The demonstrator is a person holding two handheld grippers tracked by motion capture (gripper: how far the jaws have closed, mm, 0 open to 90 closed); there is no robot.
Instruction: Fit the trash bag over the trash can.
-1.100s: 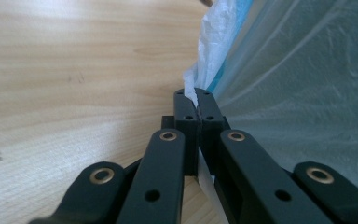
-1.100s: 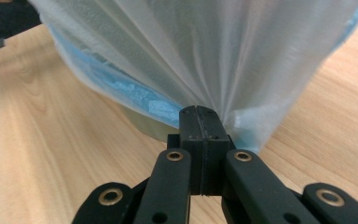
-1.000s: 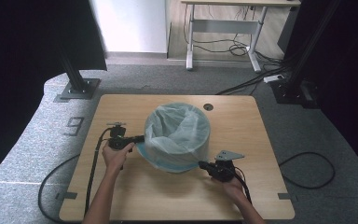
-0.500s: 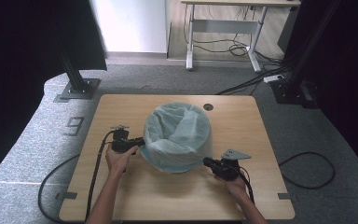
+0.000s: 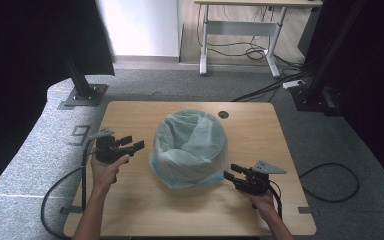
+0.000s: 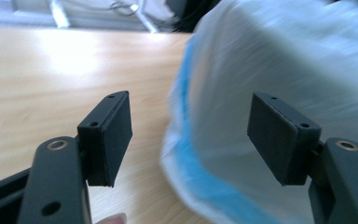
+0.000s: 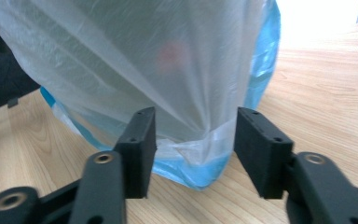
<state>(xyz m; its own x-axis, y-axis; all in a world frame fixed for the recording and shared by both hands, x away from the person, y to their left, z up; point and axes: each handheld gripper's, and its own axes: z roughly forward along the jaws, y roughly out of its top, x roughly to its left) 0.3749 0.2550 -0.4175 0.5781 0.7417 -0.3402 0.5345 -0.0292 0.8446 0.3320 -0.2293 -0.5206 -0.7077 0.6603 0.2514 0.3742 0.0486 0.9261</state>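
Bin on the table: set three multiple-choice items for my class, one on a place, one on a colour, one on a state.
1. Where does the bin stand on the table?
A. near the middle
B. at the far left corner
C. hanging off the near edge

2. What colour is the bin under its bag?
A. red
B. blue
C. black

3. How do the jaws of the left hand-held gripper stand?
A. shut on the bag
B. shut on nothing
C. open

Answers:
1 A, the bin sits centrally on the table.
2 B, blue shows through the pale bag.
3 C, the left hand-held gripper has its jaws wide apart.
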